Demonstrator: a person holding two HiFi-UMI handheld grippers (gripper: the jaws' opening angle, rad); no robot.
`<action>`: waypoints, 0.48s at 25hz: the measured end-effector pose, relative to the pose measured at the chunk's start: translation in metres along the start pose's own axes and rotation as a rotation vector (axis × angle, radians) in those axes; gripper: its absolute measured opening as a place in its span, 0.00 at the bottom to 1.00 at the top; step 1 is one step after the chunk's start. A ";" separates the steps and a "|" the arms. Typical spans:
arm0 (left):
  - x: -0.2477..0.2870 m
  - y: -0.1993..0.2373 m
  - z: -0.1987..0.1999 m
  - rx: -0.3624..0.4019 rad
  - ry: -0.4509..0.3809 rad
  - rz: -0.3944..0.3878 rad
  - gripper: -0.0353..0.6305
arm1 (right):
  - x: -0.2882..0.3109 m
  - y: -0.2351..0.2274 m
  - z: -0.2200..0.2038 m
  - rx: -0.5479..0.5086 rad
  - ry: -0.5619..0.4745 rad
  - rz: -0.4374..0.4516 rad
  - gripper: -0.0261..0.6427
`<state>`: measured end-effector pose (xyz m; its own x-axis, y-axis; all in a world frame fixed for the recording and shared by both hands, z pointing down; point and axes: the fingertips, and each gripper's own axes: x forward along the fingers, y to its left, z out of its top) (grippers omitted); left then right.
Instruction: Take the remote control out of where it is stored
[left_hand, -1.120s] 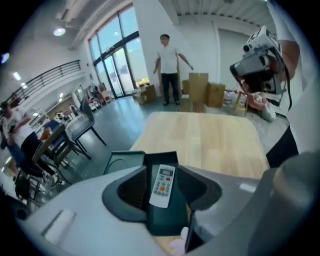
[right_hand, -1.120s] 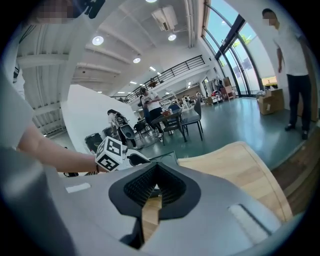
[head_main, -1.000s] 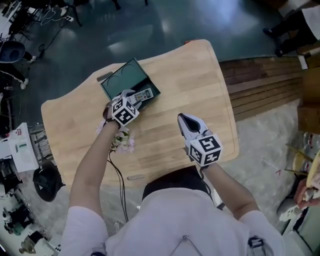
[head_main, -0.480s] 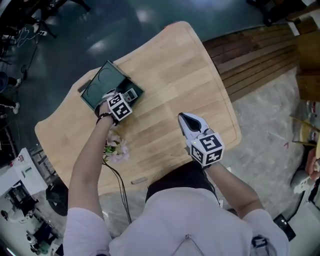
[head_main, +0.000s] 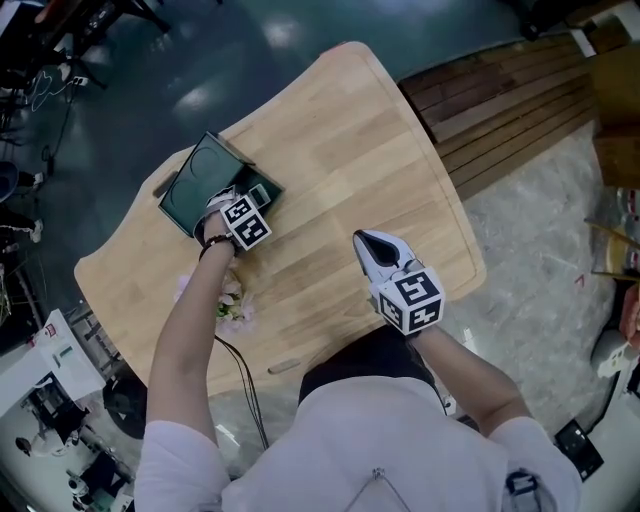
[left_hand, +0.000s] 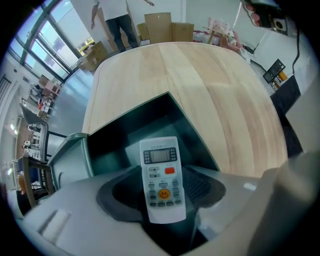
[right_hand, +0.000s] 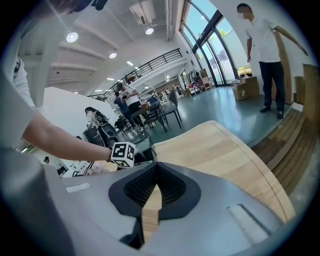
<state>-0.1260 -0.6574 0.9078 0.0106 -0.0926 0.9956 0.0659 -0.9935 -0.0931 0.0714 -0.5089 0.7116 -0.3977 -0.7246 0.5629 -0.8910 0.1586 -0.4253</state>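
Note:
A white remote control (left_hand: 162, 177) with a small screen, an orange button and a yellow button lies between the jaws of my left gripper (left_hand: 162, 192), which is shut on its lower end. Behind it stands the open dark green box (left_hand: 132, 127). In the head view the left gripper (head_main: 232, 203) is at the near right edge of the box (head_main: 195, 180), and the remote (head_main: 258, 194) shows just past the marker cube. My right gripper (head_main: 372, 248) hovers over the table's near right part, shut and holding nothing; its jaws (right_hand: 152, 200) meet with only wood showing below.
The pale wooden table (head_main: 340, 140) has rounded edges. Pink flowers (head_main: 225, 295) and a black cable (head_main: 240, 370) lie near the left forearm. Dark wooden decking (head_main: 500, 100) runs to the right. A person (right_hand: 265, 55) stands beyond the table's far end.
The head camera has swung, so table and box sit further left in view. The left gripper stays at the box with the remote in it. The right gripper has hardly moved.

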 end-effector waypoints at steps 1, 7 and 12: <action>0.000 -0.001 0.000 0.001 -0.003 -0.001 0.44 | 0.000 0.000 -0.002 0.000 0.004 0.001 0.08; -0.005 0.000 0.003 -0.069 -0.067 -0.015 0.42 | -0.005 0.004 -0.004 -0.010 0.003 0.007 0.08; -0.015 0.006 -0.003 -0.151 -0.108 0.010 0.42 | -0.012 0.001 -0.005 -0.014 0.001 -0.005 0.08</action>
<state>-0.1290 -0.6626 0.8919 0.1185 -0.1029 0.9876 -0.0850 -0.9920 -0.0931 0.0742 -0.4963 0.7077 -0.3936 -0.7244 0.5659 -0.8959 0.1643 -0.4126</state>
